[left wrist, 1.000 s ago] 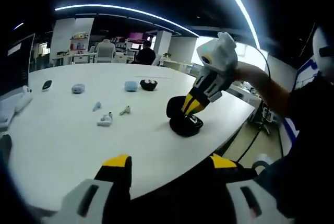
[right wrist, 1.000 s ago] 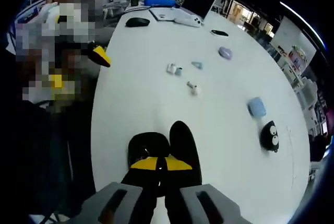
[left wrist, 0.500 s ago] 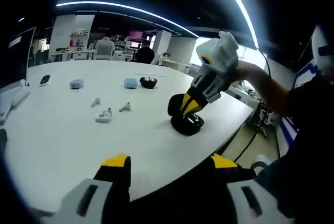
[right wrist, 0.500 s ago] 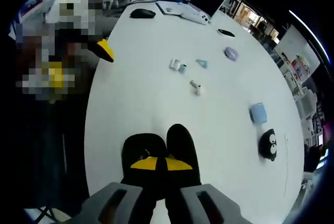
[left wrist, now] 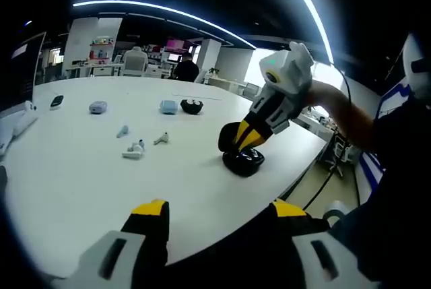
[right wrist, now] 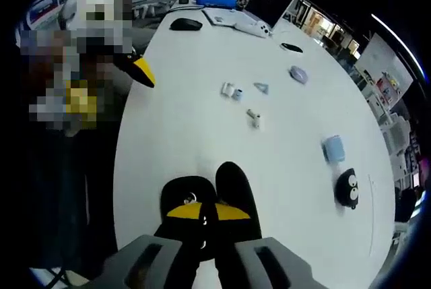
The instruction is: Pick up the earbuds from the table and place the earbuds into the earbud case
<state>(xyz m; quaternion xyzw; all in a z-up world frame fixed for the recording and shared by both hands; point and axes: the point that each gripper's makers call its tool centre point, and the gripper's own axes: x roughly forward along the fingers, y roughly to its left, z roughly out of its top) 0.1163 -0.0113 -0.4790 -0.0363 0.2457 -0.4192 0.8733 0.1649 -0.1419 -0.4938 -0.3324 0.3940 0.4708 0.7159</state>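
Earbud case [left wrist: 242,154] open, black, unmoved on table [left wrist: 81,181]; your right gripper [right wrist: 207,212] still there, jaws together; left gripper [left wrist: 219,213] jaws apart.

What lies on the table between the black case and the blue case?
In the right gripper view, bare white table lies between the black case and the blue case.

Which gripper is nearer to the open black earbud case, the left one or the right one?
Right. The right gripper has its jaws down at the black earbud case near the table edge; the left gripper hangs off that edge, apart from it.
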